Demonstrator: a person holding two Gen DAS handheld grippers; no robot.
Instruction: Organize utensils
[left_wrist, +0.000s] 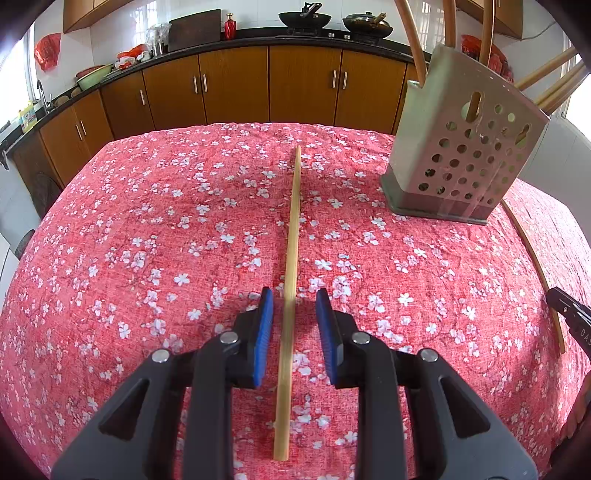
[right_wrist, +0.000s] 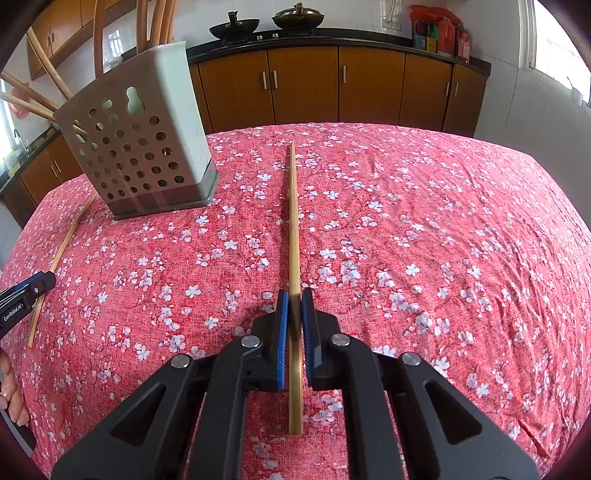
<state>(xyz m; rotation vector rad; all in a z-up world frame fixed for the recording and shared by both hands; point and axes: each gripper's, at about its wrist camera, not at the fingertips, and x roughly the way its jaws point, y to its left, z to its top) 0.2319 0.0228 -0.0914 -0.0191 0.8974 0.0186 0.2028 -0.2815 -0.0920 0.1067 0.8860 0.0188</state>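
Two chopsticks, right tongs gripping one

Bright daylight, sharp, fisheye-bent, dark corners

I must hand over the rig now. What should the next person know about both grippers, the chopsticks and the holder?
Left gripper: open, pads on either side of a chopstick lying on the tablecloth, not pressing it.
Right gripper: shut on the second chopstick, which points away along the cloth.
Utensil holder: stands between the two chopsticks at the far side and already holds several wooden utensils.
Done: some utensils are in the holder.
Left: close the left gripper on its chopstick, then put both chopsticks in the holder.
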